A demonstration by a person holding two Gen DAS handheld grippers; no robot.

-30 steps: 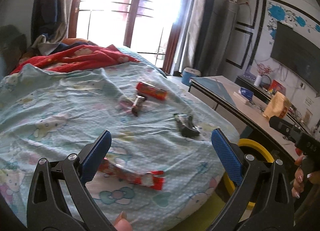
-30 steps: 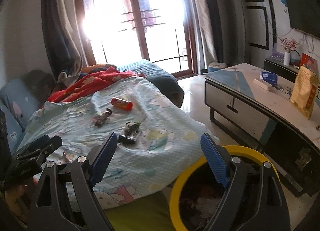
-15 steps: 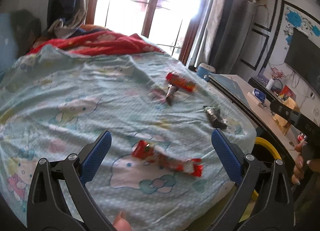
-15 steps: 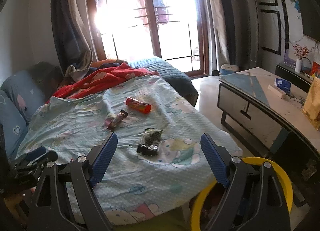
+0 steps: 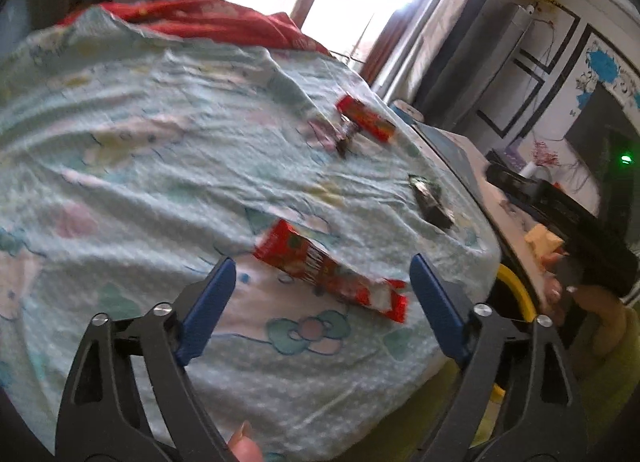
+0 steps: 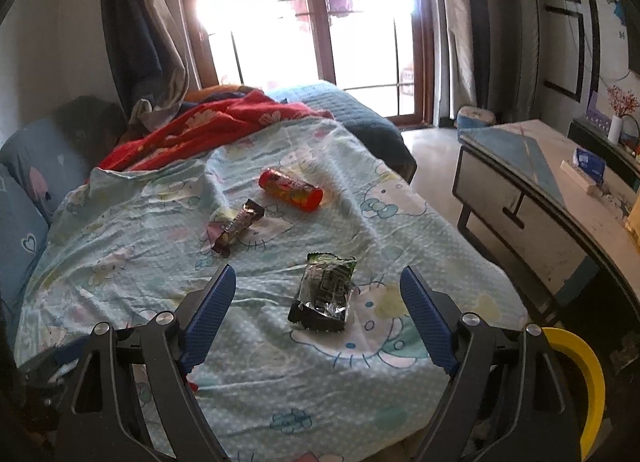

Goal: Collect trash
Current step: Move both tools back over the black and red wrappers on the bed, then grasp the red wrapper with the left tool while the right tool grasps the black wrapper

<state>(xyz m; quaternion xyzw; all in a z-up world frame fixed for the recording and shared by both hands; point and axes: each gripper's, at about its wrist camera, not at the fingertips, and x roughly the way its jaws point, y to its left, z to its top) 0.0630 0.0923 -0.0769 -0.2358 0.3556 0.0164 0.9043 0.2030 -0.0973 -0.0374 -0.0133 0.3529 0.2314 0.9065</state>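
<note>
wrappers ahead of both tongs, one apiece

left gripper is closing, pads not yet touching the red wrapper lying just ahead between them, long axis slanting down to the right, nearly across the gap; right gripper is closing too, still wide, with the black foil packet between its fingers, lengthwise along them; sheet edge and yellow bin rim lie right; open bedsheet lies left.
</note>
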